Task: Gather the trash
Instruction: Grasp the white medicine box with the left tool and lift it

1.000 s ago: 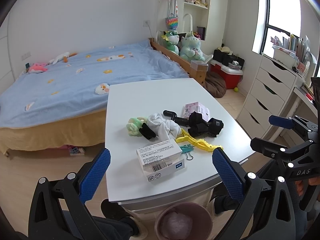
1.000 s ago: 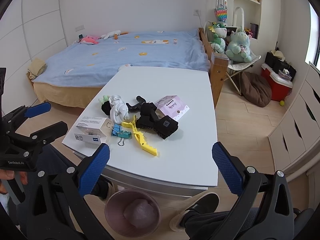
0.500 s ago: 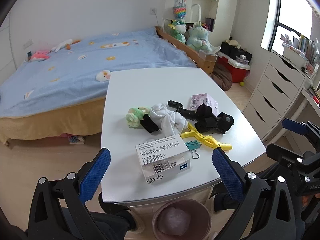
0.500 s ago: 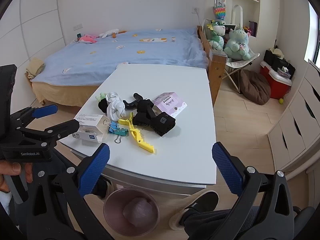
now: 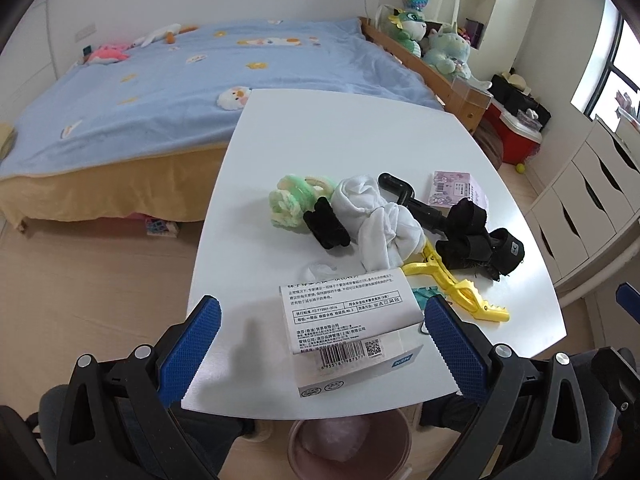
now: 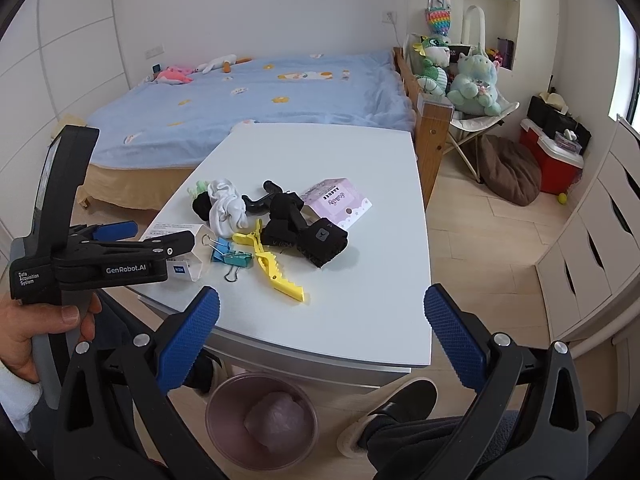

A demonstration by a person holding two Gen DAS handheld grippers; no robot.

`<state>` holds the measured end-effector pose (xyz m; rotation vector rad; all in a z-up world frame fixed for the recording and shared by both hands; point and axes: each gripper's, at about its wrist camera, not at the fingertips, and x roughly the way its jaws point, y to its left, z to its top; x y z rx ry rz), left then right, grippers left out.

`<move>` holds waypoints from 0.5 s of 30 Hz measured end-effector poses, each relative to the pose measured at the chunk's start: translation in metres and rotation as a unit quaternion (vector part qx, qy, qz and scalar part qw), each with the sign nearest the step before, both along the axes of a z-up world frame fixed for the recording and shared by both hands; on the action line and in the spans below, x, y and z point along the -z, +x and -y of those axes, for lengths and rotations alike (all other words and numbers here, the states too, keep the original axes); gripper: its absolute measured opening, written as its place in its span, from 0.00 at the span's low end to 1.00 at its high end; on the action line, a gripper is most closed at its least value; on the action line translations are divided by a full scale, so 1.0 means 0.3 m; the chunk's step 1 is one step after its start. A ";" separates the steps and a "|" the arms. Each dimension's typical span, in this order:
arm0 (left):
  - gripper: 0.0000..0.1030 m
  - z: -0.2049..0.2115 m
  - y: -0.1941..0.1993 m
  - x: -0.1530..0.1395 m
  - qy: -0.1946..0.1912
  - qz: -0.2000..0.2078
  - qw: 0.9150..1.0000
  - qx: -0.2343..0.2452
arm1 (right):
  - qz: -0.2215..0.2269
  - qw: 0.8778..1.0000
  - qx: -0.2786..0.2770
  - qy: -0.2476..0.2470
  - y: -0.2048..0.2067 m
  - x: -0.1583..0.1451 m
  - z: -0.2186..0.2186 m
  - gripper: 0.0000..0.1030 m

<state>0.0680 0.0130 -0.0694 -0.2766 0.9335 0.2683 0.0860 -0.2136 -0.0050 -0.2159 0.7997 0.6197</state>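
A white carton with a barcode [image 5: 352, 326] lies at the near edge of the white table [image 5: 340, 128]. My left gripper [image 5: 320, 344] is open, its blue pads either side of the carton, just short of it; it also shows in the right wrist view [image 6: 160, 240]. A pink carton [image 6: 338, 202] lies further back. My right gripper [image 6: 320, 328] is open and empty, at the table's near edge. A pinkish trash bin [image 6: 262, 420] with a bag stands on the floor below the table edge.
On the table lie a white sock [image 5: 376, 216], green scrunchie [image 5: 292, 202], black socks [image 6: 304, 232], yellow hair clip [image 6: 276, 264], binder clips [image 6: 228, 258] and a black handle [image 5: 404, 196]. A bed [image 5: 160, 92] stands behind, drawers [image 6: 600, 240] to the right.
My left gripper has moved forward and down toward the white carton, which now sits between its pads. My right gripper has barely moved.
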 end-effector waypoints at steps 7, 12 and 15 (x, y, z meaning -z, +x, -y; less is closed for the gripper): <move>0.92 0.008 0.016 0.010 0.001 -0.007 1.000 0.000 | -0.005 1.000 0.000 0.002 0.001 0.014 -0.002 0.97; 0.62 0.002 0.010 0.015 -0.003 -0.009 1.000 0.007 | -0.007 1.000 0.000 0.002 0.001 0.021 0.001 0.97; 0.62 0.003 -0.006 -0.001 0.004 0.003 1.000 0.017 | -0.008 1.000 0.002 0.003 0.008 0.024 0.002 0.97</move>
